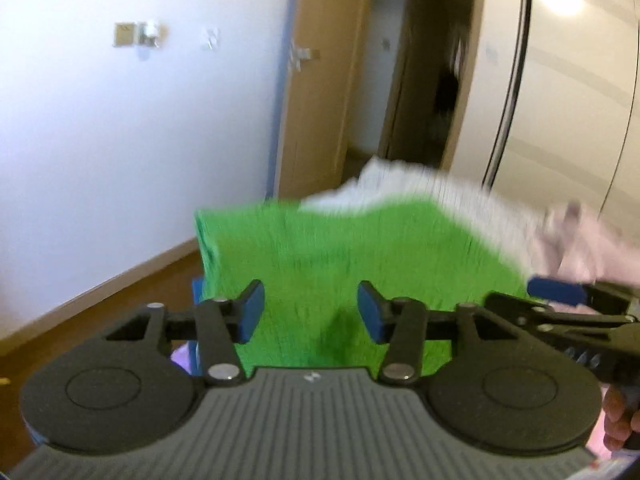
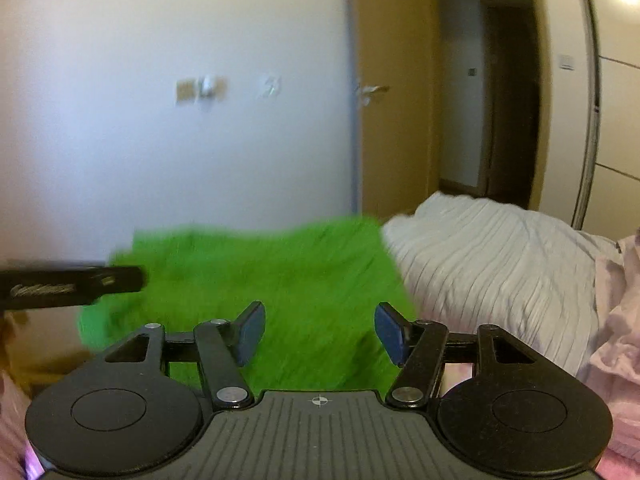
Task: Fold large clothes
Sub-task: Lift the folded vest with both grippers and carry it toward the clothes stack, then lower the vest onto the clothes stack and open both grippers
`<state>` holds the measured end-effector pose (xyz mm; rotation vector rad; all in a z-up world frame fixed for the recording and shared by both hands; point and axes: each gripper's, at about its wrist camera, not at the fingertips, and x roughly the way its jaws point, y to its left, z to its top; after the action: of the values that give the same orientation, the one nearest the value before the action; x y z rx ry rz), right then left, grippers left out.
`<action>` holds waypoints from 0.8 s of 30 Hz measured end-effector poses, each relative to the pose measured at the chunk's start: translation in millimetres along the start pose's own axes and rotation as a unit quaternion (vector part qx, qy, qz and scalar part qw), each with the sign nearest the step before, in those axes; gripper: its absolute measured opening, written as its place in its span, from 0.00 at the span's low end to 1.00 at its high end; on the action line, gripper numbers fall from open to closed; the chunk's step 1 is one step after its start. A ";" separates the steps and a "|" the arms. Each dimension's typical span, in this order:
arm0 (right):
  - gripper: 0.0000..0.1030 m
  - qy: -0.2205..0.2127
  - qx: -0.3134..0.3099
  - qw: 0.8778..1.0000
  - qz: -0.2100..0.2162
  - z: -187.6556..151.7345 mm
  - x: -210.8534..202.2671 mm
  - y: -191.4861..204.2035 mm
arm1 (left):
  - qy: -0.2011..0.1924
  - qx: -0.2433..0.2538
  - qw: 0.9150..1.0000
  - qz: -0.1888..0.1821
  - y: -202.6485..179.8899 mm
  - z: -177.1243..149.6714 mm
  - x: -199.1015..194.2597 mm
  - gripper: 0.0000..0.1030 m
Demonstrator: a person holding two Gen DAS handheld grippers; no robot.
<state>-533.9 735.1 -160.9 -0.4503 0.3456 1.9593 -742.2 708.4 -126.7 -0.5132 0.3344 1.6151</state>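
On the bed point(image 2: 500, 248), the green garment point(image 2: 272, 276) lay beside the white striped duvet. Left gripper point(image 1: 311, 312) and right gripper point(image 2: 320, 330) hovered over it, fingers spread, nothing pinched, likely freed to reach for another edge.

Both tongs open, nothing between the pads

The left tongs point(image 1: 310, 312) point forward and slightly down, blue pads apart with a clear gap and gripping nothing. The right tongs point(image 2: 320, 332) do the same, pads set a little wider and also empty. In the left wrist view the right tongs reach in from the right edge, with part of a hand point(image 1: 620, 420) on their handle; the right wrist view shows the left tongs blurred at the left edge.
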 end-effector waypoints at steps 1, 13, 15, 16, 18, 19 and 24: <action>0.57 0.002 -0.015 1.000 -0.006 -11.1 9.9 5.0 | 0.001 0.021 1.000 0.012 -3.9 -8.5 7.5 0.42; 0.57 0.041 -0.063 0.997 0.008 -24.1 54.0 4.9 | 0.025 0.037 0.998 0.032 -7.2 -20.0 48.0 0.44; 0.57 0.039 -0.056 0.998 0.012 -25.1 48.8 0.4 | 0.030 0.036 0.998 0.031 -11.4 -18.9 40.5 0.44; 0.57 0.037 -0.057 0.998 0.013 -24.4 43.1 0.6 | 0.033 0.039 0.998 0.029 -12.1 -16.8 36.6 0.44; 0.58 0.035 -0.061 0.997 0.015 -19.5 31.8 1.6 | 0.039 0.042 0.998 0.031 -12.4 -10.9 29.1 0.44; 0.58 0.037 -0.061 0.997 0.017 -14.9 26.5 -0.1 | 0.042 0.040 0.998 0.032 -12.8 -7.3 24.4 0.45; 0.66 0.022 -0.029 0.999 0.015 12.9 -20.7 -7.8 | 0.045 0.015 0.998 0.031 -18.6 13.7 -24.6 0.60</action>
<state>-520.9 727.3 -140.2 -0.5288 0.3253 1.9944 -724.3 696.3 -100.8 -0.5572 0.4457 1.6482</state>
